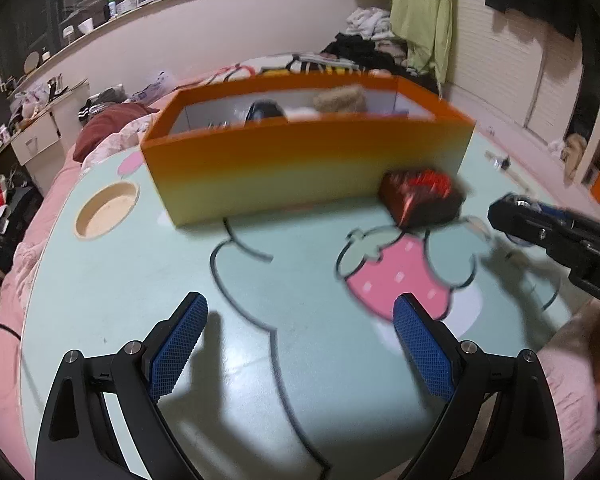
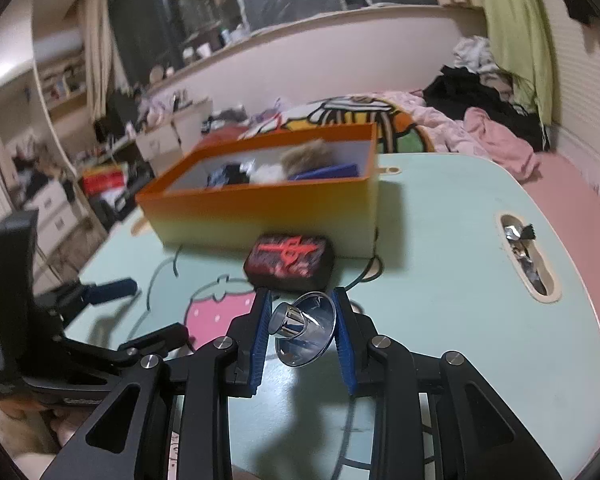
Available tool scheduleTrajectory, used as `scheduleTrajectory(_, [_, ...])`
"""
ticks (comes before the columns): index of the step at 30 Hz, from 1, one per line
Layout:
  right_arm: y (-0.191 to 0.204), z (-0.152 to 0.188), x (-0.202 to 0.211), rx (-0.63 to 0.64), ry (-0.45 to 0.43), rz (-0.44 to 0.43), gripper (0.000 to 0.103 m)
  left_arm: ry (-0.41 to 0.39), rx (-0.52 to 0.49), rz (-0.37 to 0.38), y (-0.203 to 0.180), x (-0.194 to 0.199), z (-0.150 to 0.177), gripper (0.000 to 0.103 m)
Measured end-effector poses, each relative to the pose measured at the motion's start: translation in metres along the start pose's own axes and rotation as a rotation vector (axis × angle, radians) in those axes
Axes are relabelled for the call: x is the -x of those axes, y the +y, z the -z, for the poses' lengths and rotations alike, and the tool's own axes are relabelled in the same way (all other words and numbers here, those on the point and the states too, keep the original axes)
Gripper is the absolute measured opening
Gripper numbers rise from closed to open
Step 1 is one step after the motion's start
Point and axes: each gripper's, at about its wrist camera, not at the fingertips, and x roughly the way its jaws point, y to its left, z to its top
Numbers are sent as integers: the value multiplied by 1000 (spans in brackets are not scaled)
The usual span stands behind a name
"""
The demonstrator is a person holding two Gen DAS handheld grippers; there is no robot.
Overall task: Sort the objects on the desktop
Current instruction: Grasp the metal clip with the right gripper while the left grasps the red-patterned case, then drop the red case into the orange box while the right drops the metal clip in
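Several jumbled items fill the orange box (image 2: 268, 208); right tool (image 2: 302, 330) clamps a suction cup (image 2: 306, 326), left tool (image 1: 300, 344) gapes.

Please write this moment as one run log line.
left claw: open, empty | right claw: shut on suction cup | case: on table, before box

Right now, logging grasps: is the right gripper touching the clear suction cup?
Touching. The right wrist view shows the right gripper with both blue pads pressed against the rim of the clear suction cup.
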Motion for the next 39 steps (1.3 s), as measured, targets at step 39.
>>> scheduleTrajectory(39, [51,-7,20,245,-84,154,29,-102,71,106,44,33,-12,65])
